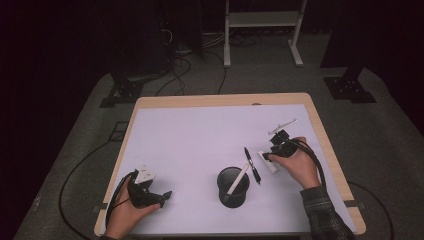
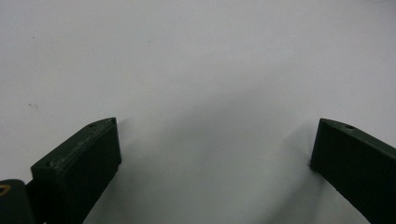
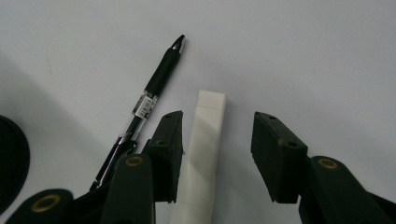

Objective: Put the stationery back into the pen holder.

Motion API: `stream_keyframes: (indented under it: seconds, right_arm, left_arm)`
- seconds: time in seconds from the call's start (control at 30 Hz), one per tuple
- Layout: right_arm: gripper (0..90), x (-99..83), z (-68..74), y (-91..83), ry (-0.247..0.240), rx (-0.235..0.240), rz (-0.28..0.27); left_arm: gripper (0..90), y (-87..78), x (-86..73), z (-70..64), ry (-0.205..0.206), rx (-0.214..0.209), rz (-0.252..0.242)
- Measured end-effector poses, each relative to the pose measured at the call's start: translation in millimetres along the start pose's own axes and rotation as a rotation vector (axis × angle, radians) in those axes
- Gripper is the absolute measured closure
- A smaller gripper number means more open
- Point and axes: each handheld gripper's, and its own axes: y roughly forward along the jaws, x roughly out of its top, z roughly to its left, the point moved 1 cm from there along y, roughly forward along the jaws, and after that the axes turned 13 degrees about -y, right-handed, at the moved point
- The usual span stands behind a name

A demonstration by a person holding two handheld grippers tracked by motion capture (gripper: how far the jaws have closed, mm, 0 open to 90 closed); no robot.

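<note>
White stick (image 3: 204,149): a flat-sided white bar, lying flat on the white bench (image 1: 200,145) at the right side, just right of the black pen (image 3: 148,105). In the right gripper view it runs lengthwise up between the two jaws of the right gripper (image 3: 217,140), nearer the left-hand jaw and possibly touching it; clear gap to the other jaw. Jaws moderately open, straddling, not yet clamped. In the high view the same stick (image 1: 268,162) sits under the right gripper (image 1: 272,155), with the person's hand behind it.

Step in hand, as I judge it: pick-up of the white stick, gripper placed but grip not made. Next move calls for closing the jaws squarely on the flat sides, then lifting without dragging the pen, which lies close alongside the left-hand jaw and could be nudged.

Black pen (image 1: 252,165): on the bench between stick and cup, tip pointing away from the person.

Container: black mesh cup (image 1: 233,186), upright, near the front middle of the bench. It holds one white stick-like item (image 1: 236,181) leaning with its upper end over the rim toward the right. Nothing else can be made out inside.

Left gripper (image 1: 150,196): resting at the front left, well apart from the cup; jaws wide, nothing between them but bare bench (image 2: 205,70).

A light-coloured item (image 1: 282,126) lies beyond the right gripper; too small to identify.
</note>
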Motion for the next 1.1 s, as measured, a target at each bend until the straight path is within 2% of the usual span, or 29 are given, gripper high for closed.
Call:
stream_keyframes:
  seconds: [0.47,1.1]
  right_arm:
    - [53.9,13.1,-3.7,15.6,-0.024,0.013,0.057]
    - [57.7,25.4,-0.4,37.7,-0.039,0.031,0.16]
  left_arm:
    - [0.8,-0.1,0.0,-0.3,0.002,0.003,-0.001]
    - [0.8,-0.1,0.0,-0.2,0.001,0.001,0.0]
